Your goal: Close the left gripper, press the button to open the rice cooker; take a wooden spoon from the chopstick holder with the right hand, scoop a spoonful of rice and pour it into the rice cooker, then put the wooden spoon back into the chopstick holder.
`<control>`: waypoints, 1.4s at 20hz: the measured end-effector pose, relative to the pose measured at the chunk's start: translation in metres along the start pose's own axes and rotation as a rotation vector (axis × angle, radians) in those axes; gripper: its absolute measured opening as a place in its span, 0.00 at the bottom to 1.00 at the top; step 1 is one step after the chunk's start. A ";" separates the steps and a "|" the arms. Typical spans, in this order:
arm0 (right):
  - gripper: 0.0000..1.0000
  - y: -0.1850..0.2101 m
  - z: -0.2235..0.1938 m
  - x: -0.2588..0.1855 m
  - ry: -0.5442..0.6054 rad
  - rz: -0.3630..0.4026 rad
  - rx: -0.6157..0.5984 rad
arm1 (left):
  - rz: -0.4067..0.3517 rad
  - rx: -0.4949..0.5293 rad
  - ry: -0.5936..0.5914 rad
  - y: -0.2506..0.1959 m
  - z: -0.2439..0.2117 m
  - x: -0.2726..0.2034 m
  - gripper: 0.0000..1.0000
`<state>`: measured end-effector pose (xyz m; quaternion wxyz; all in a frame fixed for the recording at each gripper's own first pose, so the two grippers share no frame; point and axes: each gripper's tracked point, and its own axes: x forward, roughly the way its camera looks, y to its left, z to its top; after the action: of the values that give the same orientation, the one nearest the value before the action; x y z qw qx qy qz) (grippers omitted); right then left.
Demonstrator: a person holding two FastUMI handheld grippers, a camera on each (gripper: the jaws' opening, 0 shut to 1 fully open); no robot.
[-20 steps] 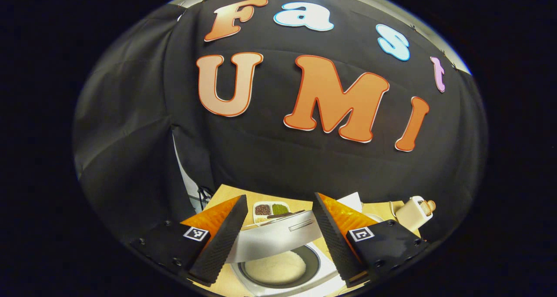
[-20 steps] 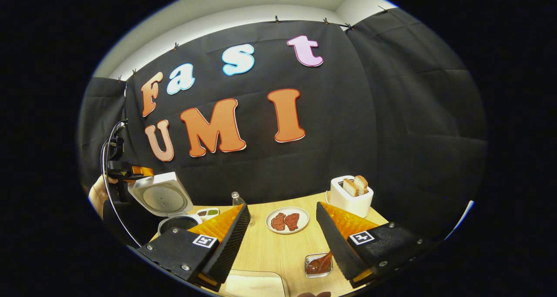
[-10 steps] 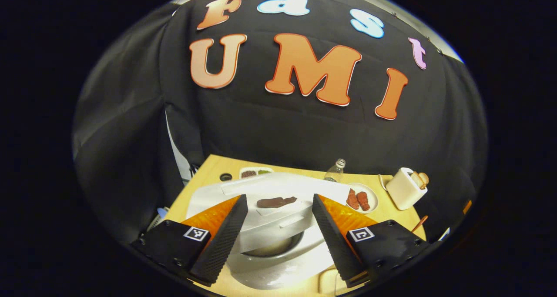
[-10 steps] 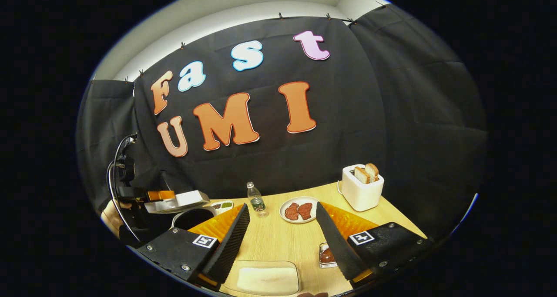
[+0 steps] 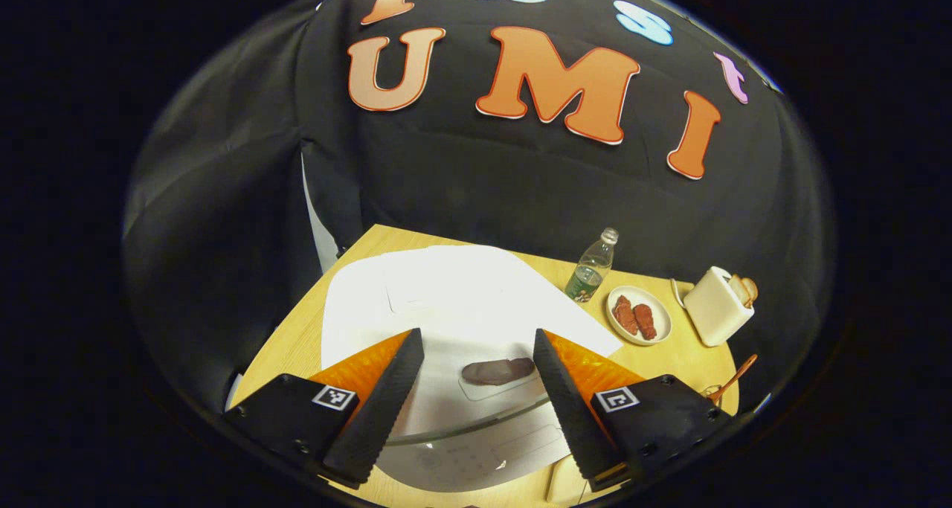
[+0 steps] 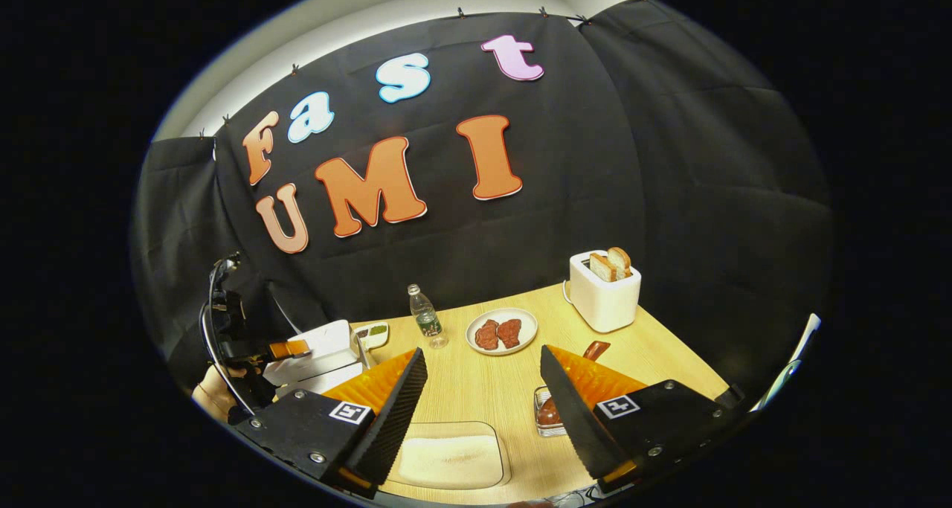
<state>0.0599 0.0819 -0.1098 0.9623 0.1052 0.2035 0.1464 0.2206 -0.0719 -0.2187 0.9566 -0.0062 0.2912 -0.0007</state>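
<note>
Rice cooker [image 5: 446, 307] taken as landmark: white, at the left end of the wooden tabletop [image 6: 476, 389], lid down flat. Left gripper [image 5: 476, 389] sits directly above the cooker's front half, jaws wide apart with nothing between them; a dark oblong patch on the lid lies between the two fingers [image 5: 379, 411], identity unclear at this blur. From the right gripper view the left gripper [image 6: 286, 349] is at the cooker's [image 6: 316, 355] top, a hand [image 6: 216, 393] below it on the side away from the tabletop's middle. Right gripper [image 6: 480, 411] hovers over the near tabletop well to the right of the cooker, jaws open and empty. Shallow clear tray of white rice [image 6: 450, 460] lies on the tabletop between those fingers, nearer than the cooker. Small clear holder [image 6: 547, 411] with the brown wooden spoon [image 6: 591, 350] leaning in it stands right of the rice tray, partly hidden by a finger. Beyond the cooker to the right: water bottle [image 6: 424, 322], then a plate [image 6: 502, 333] with two reddish pieces, then a white toaster [image 6: 604, 292] with bread in its slots. A divided dish [image 6: 372, 333] sits just beside the cooker.
</note>
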 end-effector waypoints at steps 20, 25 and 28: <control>0.95 -0.035 0.024 -0.006 -0.052 -0.066 -0.044 | -0.004 0.102 -0.085 -0.004 0.033 -0.040 1.00; 0.95 -0.034 0.070 -0.013 -0.131 -0.069 -0.080 | -0.021 0.095 -0.263 0.009 0.108 -0.108 0.99; 0.94 -0.034 0.100 -0.020 -0.188 -0.079 -0.129 | 0.006 0.099 -0.362 0.027 0.144 -0.159 1.00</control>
<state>0.0927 0.0291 -0.0219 0.9869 0.0481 0.1068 0.1106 0.1688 -0.0422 -0.0111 0.9926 0.0418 0.1137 -0.0110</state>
